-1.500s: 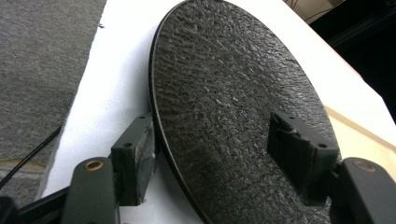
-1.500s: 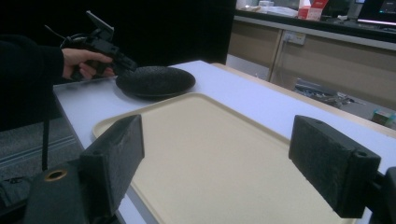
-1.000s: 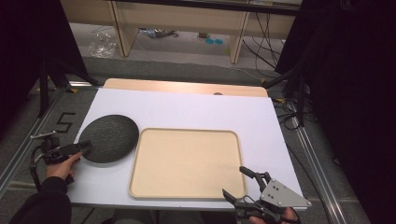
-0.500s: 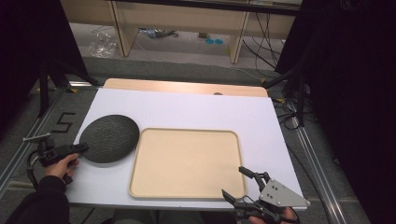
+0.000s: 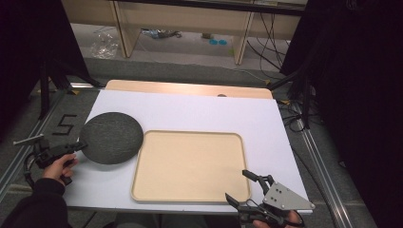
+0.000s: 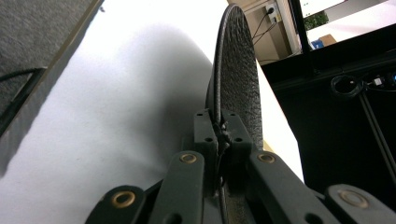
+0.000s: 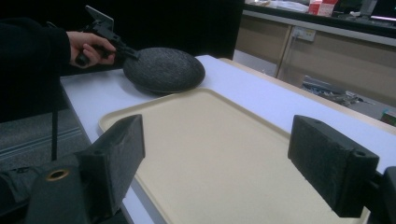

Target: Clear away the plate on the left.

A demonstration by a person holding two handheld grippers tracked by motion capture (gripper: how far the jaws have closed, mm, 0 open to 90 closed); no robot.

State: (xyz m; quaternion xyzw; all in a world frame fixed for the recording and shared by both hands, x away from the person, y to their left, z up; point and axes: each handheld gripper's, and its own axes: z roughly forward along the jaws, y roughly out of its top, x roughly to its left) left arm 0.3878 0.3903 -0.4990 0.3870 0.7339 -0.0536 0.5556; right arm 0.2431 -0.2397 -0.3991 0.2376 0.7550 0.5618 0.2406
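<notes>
A round, dark grey plate (image 5: 111, 137) with a rough, pebbled surface sits on the smooth white tabletop (image 5: 199, 111), its left rim pinched between the just-closed jaws of the left claw (image 5: 78, 147). Beside it lies a plain beige tray (image 5: 190, 166) with rounded corners. The right claw (image 5: 243, 186) gapes empty at the tray's near corner. On the floor (image 5: 28, 137) left of the tabletop, a "5" (image 5: 65, 124) is marked.

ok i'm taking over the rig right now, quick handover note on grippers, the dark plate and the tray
Left gripper: jaws have just been closing and are now shut on the near rim of the dark plate.
Right gripper: open, holding nothing, at the tray's near right corner.
Plate: on the white table, left of the tray, overlapping its left edge.
Done: plate gripped.
Left: probably move the plate onto the bare tray.
</notes>
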